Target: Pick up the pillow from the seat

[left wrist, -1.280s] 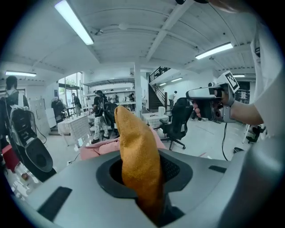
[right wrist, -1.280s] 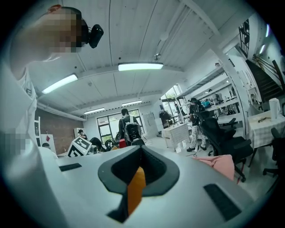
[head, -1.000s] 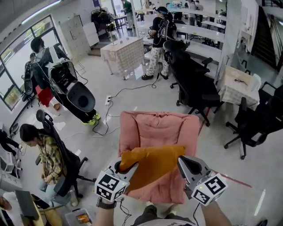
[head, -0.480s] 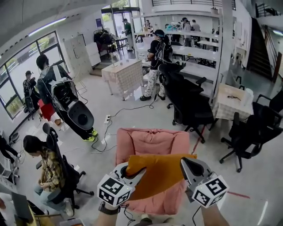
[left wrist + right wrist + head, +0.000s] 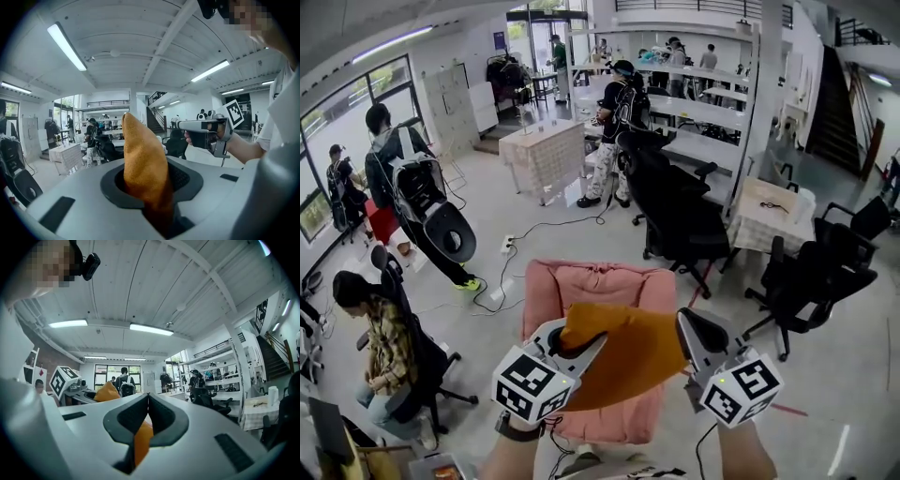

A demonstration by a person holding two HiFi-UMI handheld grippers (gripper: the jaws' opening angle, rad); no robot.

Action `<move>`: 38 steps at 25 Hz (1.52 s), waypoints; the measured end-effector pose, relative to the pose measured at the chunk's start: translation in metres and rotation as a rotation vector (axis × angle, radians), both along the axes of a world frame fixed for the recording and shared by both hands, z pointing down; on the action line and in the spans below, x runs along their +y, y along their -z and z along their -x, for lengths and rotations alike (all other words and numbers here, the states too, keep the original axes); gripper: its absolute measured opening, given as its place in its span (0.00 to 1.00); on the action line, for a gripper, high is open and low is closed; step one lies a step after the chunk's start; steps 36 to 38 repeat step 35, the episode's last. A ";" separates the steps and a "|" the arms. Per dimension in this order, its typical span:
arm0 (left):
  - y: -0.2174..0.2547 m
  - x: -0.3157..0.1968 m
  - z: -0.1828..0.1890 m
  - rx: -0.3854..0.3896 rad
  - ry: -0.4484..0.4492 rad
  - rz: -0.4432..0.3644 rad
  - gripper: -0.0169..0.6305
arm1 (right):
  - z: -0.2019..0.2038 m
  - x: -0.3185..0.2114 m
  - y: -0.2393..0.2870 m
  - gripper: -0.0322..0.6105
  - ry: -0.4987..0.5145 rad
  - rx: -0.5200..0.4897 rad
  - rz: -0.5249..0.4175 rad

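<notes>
Logged pillow (image 5: 623, 352) held up over the pink seat (image 5: 591, 281), apparently off the cushion, stretched between both grippers. Found left gripper (image 5: 579, 345) clamped on the pillow's left edge, cloth bunched between the jaws. Found right gripper (image 5: 694, 333) pinched tight on the right edge. Judged step in hand: the lift, nearly complete. Next move judged to need both grips firm and level, carrying clear of the seat back.

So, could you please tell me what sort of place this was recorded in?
Most likely an open-plan office or lab hall: black swivel chairs, long white desks and a staircase leading to an upper level.
</notes>
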State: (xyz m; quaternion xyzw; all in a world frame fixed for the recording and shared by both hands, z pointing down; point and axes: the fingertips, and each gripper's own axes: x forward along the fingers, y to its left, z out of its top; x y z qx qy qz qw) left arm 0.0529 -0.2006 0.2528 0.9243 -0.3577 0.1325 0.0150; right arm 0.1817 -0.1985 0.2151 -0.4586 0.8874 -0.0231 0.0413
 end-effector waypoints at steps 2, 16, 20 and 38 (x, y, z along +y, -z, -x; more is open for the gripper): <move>0.007 0.004 -0.003 0.000 -0.004 -0.008 0.22 | -0.001 0.003 0.003 0.07 0.000 0.002 -0.003; 0.015 0.017 -0.016 -0.016 -0.018 -0.024 0.22 | -0.015 0.016 0.008 0.07 -0.028 0.001 -0.019; 0.014 0.019 -0.019 -0.017 -0.018 -0.025 0.22 | -0.017 0.017 0.008 0.07 -0.025 0.002 -0.021; 0.010 0.019 -0.015 -0.024 -0.010 -0.037 0.22 | -0.011 0.015 0.001 0.07 -0.009 0.009 -0.023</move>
